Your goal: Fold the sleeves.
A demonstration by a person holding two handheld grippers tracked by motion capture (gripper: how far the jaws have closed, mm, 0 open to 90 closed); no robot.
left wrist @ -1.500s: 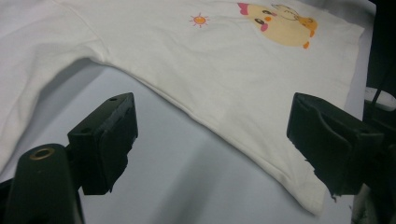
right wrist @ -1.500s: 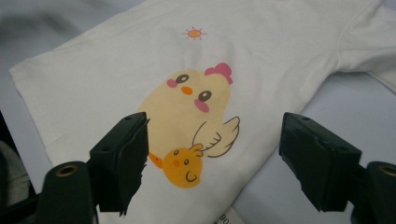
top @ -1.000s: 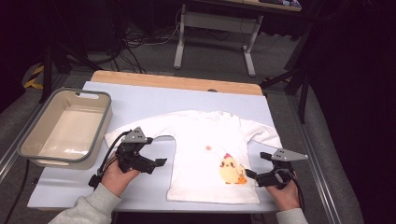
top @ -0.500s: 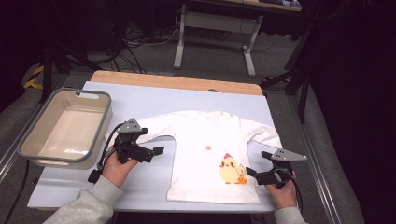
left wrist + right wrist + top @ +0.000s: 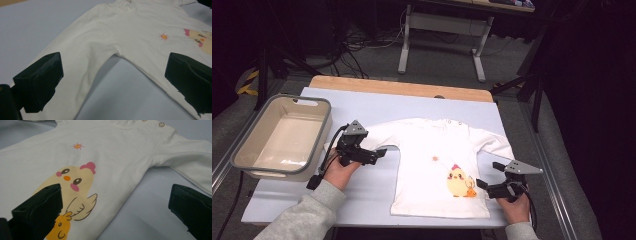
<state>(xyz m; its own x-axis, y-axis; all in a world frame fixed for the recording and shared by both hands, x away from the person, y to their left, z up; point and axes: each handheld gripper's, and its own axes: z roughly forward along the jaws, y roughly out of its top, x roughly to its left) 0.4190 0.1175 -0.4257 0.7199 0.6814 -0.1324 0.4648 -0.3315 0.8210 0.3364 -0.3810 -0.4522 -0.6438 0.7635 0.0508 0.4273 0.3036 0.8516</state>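
White baby shirt [image 5: 439, 167] lies flat on the table [image 5: 377, 107] beside a tub [image 5: 282, 135]; the left gripper [image 5: 379, 152], jaws wide apart and empty, has shifted outward to the sleeve, likely to fold it, while the right gripper [image 5: 487, 175] stays gaping at the hem.

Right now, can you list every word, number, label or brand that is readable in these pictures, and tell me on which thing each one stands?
None: no readable word, number or brand stands on anything here.
The white shirt bears pictures alone, a yellow chick print and a small orange sun, without lettering.
The beige tub and both grippers, left gripper and right gripper, show no legible marking.
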